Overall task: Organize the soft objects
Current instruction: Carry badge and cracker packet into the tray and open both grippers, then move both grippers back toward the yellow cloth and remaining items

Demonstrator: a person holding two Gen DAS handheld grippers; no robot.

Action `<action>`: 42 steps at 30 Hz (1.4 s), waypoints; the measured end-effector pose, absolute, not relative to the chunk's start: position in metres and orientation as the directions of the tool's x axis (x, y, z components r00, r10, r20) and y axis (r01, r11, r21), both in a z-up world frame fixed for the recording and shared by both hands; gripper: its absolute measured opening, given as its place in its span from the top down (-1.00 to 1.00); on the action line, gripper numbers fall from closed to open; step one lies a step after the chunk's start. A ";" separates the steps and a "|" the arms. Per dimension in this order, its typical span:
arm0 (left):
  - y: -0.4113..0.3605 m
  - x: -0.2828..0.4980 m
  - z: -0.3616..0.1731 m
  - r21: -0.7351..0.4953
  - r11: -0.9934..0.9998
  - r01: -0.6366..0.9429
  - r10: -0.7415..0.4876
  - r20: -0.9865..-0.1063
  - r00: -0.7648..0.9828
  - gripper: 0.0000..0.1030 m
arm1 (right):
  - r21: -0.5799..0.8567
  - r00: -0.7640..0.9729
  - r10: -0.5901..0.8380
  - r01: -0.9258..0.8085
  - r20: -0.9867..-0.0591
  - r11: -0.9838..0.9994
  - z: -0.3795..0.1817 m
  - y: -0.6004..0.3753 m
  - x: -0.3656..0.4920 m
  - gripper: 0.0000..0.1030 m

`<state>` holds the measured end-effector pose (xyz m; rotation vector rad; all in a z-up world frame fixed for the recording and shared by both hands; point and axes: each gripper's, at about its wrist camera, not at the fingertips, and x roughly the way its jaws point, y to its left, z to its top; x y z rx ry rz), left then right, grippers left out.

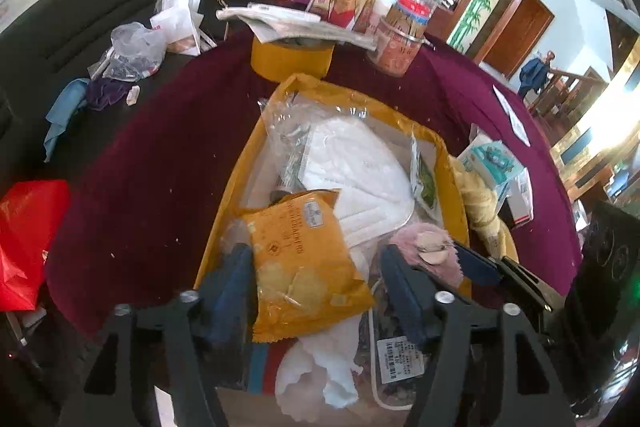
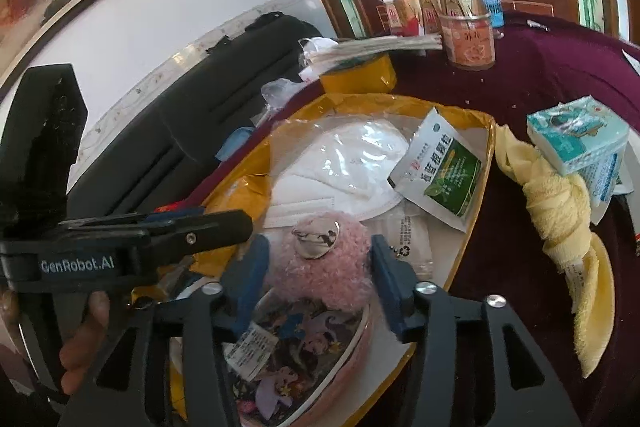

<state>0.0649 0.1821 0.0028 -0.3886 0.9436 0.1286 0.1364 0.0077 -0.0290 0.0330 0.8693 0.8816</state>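
— Two grippers over one table: what carries it all?

— The maroon tablecloth [image 1: 168,155] covers the table, and the yellow tray [image 2: 486,147] sits on it, toward the near edge. A yellow towel [image 2: 560,203] lies twisted on the cloth just beside the tray's right rim, with a teal tissue pack [image 2: 580,143] resting against its far end.

— And inside the tray?

— A bagged white face mask [image 1: 352,163] fills the middle. A green-and-white sachet [image 2: 444,175] leans against the right rim. An orange cracker packet [image 1: 296,267] lies near the left rim, at the near end, and a pink fluffy toy [image 2: 324,267] with a round metal badge lies near the right of it.

— The left gripper [image 1: 316,283]?

— Its jaws stand wide apart, one on each side of the cracker packet; the left finger is close against the packet's edge, though I cannot tell whether it touches.

— The right gripper [image 2: 318,267]?

— Parted about half way, with the pink toy between the pads. The right pad stands clear of the fluff; the left pad is right at the fluff's edge, not visibly pressing.

— Anything behind?

— A roll of yellow tape [image 1: 292,57] under papers, and a jar of sachets [image 1: 398,47], both at the far edge.
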 end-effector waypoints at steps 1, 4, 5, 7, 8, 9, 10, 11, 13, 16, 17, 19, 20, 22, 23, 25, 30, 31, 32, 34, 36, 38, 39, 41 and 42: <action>0.182 0.064 0.004 -0.274 0.923 -0.271 -0.065 -0.804 0.591 -0.45 | 0.360 0.328 0.689 -0.665 -0.646 0.654 -0.027 0.007 0.135 -0.16; 0.181 0.061 0.008 -0.291 0.918 -0.271 -0.080 -0.802 0.592 -0.47 | 0.354 0.341 0.698 -0.674 -0.629 0.648 -0.021 0.003 0.129 -0.21; 0.180 0.060 0.009 -0.299 0.914 -0.275 -0.084 -0.802 0.592 -0.49 | 0.358 0.338 0.706 -0.679 -0.623 0.641 -0.018 0.001 0.127 -0.23; 0.179 0.056 0.012 -0.300 0.911 -0.283 -0.081 -0.802 0.591 -0.50 | 0.355 0.339 0.715 -0.691 -0.611 0.630 -0.013 -0.003 0.123 -0.31; 0.177 0.053 0.014 -0.299 0.910 -0.288 -0.076 -0.803 0.592 -0.51 | 0.355 0.342 0.719 -0.693 -0.605 0.628 -0.010 -0.006 0.121 -0.35; 0.176 0.051 0.016 -0.294 0.911 -0.289 -0.071 -0.802 0.593 -0.51 | 0.356 0.344 0.723 -0.694 -0.599 0.626 -0.009 -0.009 0.119 -0.38; 0.173 0.047 0.019 -0.285 0.914 -0.290 -0.059 -0.798 0.599 -0.51 | 0.359 0.346 0.728 -0.695 -0.592 0.623 -0.007 -0.013 0.117 -0.40; 0.171 0.044 0.022 -0.277 0.916 -0.292 -0.047 -0.794 0.606 -0.53 | 0.362 0.351 0.732 -0.694 -0.584 0.622 -0.005 -0.018 0.115 -0.44; 0.165 0.037 0.029 -0.237 0.919 -0.315 0.015 -0.778 0.628 -0.54 | 0.363 0.374 0.734 -0.686 -0.567 0.630 0.001 -0.032 0.111 -0.51; 0.158 0.030 0.038 -0.209 0.920 -0.333 0.069 -0.748 0.660 -0.65 | 0.328 0.433 0.707 -0.668 -0.559 0.668 0.005 -0.050 0.111 -0.51; 0.155 0.029 0.039 -0.206 0.921 -0.330 0.071 -0.744 0.664 -0.72 | 0.321 0.450 0.697 -0.657 -0.558 0.682 0.006 -0.055 0.113 -0.51; 0.150 0.029 0.040 -0.211 0.924 -0.318 0.063 -0.739 0.671 -0.74 | 0.329 0.468 0.683 -0.632 -0.561 0.702 0.004 -0.071 0.119 -0.51; 0.146 0.029 0.040 -0.215 0.926 -0.310 0.055 -0.737 0.674 -0.74 | 0.332 0.472 0.679 -0.622 -0.562 0.709 0.004 -0.076 0.121 -0.51; 0.140 0.029 0.040 -0.232 0.926 -0.298 0.036 -0.731 0.682 -0.74 | 0.335 0.498 0.659 -0.592 -0.563 0.733 0.004 -0.095 0.127 -0.51; 0.136 0.029 0.040 -0.243 0.925 -0.293 0.027 -0.726 0.687 -0.74 | 0.335 0.507 0.652 -0.582 -0.564 0.741 0.003 -0.102 0.130 -0.50; 0.126 0.031 0.040 -0.259 0.928 -0.269 -0.001 -0.722 0.692 -0.74 | 0.343 0.518 0.636 -0.554 -0.572 0.759 0.000 -0.122 0.138 -0.50; 0.094 0.039 0.036 -0.264 0.944 -0.195 -0.065 -0.732 0.678 -0.74 | 0.330 0.539 0.589 -0.504 -0.601 0.798 -0.013 -0.151 0.154 -0.50; 0.089 0.040 0.036 -0.266 0.946 -0.183 -0.075 -0.731 0.678 -0.74 | 0.332 0.546 0.573 -0.480 -0.611 0.812 -0.018 -0.156 0.159 -0.50; 0.083 0.042 0.035 -0.266 0.949 -0.168 -0.085 -0.731 0.677 -0.74 | 0.343 0.547 0.570 -0.466 -0.613 0.816 -0.020 -0.159 0.162 -0.50; 0.073 0.043 0.034 -0.266 0.952 -0.152 -0.099 -0.736 0.669 -0.74 | 0.385 0.541 0.577 -0.434 -0.611 0.815 -0.028 -0.168 0.170 -0.50; 0.064 0.044 0.033 -0.267 0.955 -0.131 -0.116 -0.741 0.661 -0.74 | 0.390 0.555 0.555 -0.397 -0.620 0.831 -0.031 -0.173 0.174 -0.50; 0.057 0.044 0.031 -0.267 0.956 -0.120 -0.125 -0.743 0.658 -0.74 | 0.397 0.564 0.556 -0.389 -0.611 0.831 -0.031 -0.177 0.174 -0.50; 0.054 0.044 0.030 -0.268 0.956 -0.118 -0.128 -0.745 0.655 -0.74 | 0.398 0.567 0.553 -0.384 -0.611 0.833 -0.032 -0.179 0.174 -0.50; 0.049 0.044 0.027 -0.274 0.956 -0.103 -0.144 -0.748 0.648 -0.74 | 0.408 0.566 0.555 -0.376 -0.610 0.832 -0.032 -0.180 0.174 -0.50; 0.046 0.044 0.027 -0.273 0.957 -0.098 -0.148 -0.748 0.647 -0.74 | 0.416 0.565 0.557 -0.371 -0.608 0.830 -0.033 -0.181 0.175 -0.50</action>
